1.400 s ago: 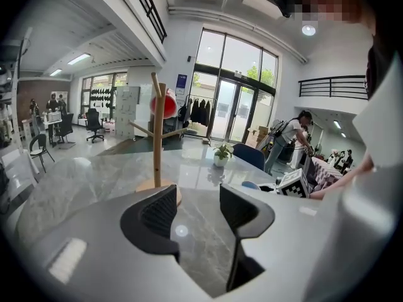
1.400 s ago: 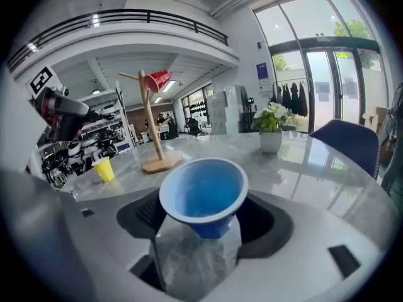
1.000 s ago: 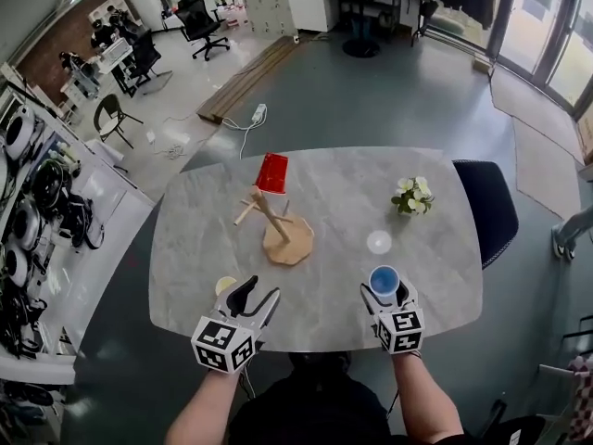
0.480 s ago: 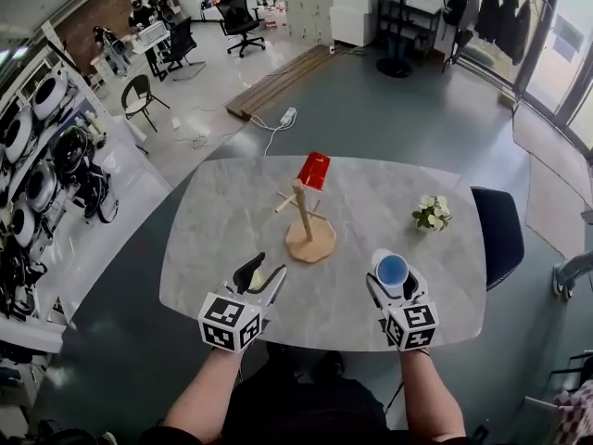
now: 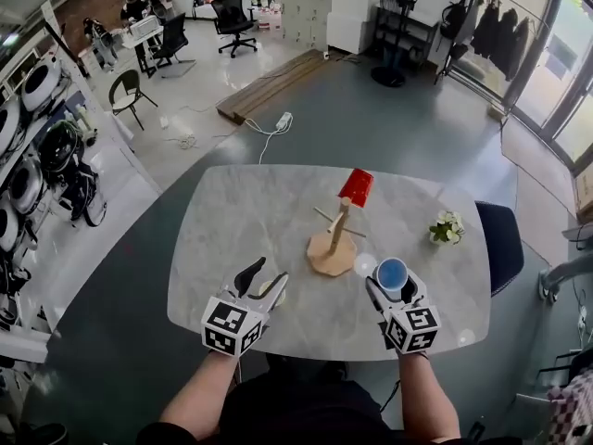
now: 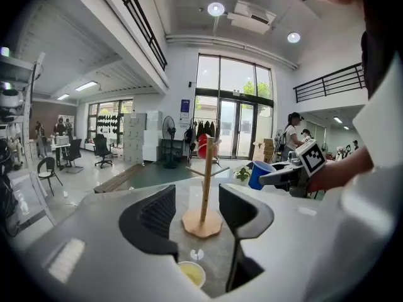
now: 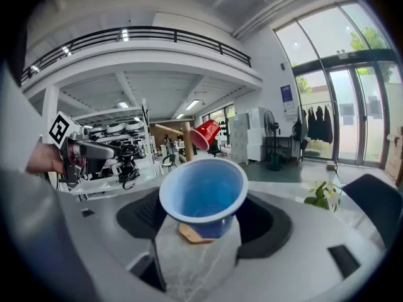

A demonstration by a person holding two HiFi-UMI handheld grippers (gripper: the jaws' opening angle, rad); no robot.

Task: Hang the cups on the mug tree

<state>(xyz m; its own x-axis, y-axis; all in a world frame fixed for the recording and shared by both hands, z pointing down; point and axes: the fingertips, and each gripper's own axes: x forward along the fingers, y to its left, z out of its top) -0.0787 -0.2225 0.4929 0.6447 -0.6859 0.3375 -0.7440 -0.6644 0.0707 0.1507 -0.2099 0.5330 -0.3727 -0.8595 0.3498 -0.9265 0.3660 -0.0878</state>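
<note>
Right gripper [image 5: 391, 286] clasps the blue cup [image 5: 391, 273], mouth up; the mug tree [image 5: 334, 241] stands just ahead-left — nearer it; left gripper [image 5: 263, 282] gapes empty.

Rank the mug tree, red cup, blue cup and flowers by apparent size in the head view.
1. mug tree
2. red cup and blue cup: these look alike, and the blue one is nearer the camera
3. flowers, slightly smaller

1 overhead, 2 low; shared mug tree [image 5: 338, 228]
</note>
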